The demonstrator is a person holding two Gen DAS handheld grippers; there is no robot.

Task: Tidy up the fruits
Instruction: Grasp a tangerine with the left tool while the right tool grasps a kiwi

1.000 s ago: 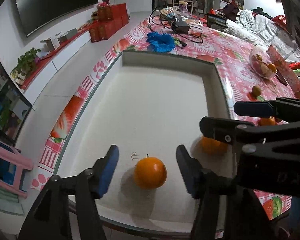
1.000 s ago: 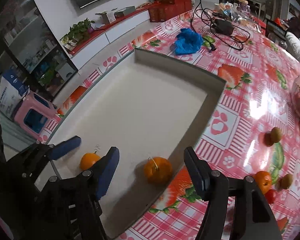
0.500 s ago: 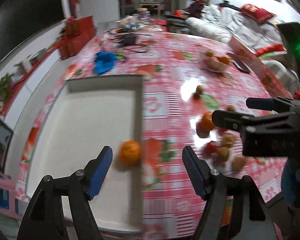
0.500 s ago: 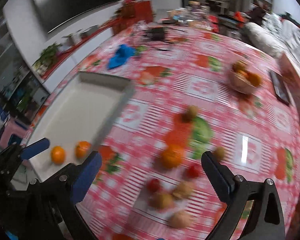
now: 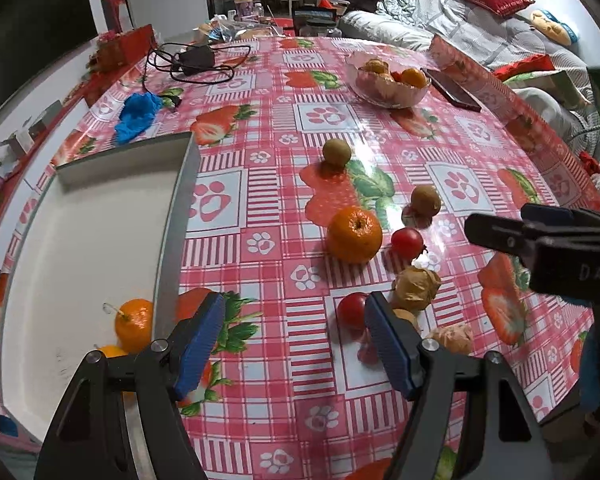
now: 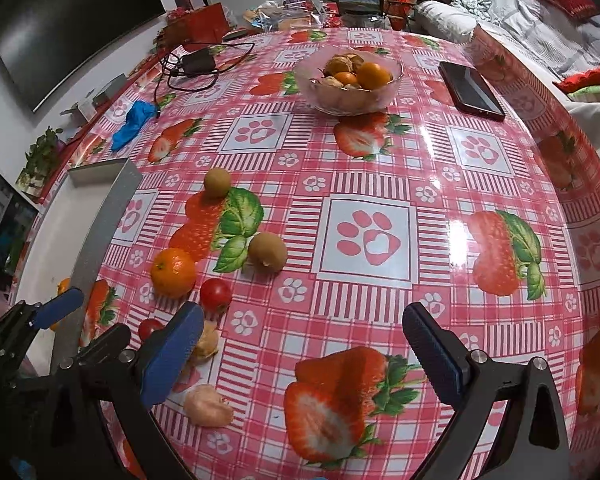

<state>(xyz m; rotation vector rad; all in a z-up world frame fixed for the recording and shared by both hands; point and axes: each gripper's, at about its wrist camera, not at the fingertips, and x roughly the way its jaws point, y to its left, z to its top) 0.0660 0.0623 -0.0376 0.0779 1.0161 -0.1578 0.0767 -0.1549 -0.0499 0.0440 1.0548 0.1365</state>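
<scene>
Red tomatoes (image 5: 407, 241), an orange (image 5: 354, 234) and kiwis (image 6: 267, 252) lie before both grippers' wide-open, empty jaws.

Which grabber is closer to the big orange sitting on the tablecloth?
Left. The left gripper is open just short of the orange, slightly to its left. The right gripper is open farther away, off to the orange's right.

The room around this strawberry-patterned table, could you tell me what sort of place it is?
Most likely a home living room: a large black wall-mounted television, a sofa piled with grey bedding and red cushions, and a clear glass fruit bowl.
</scene>
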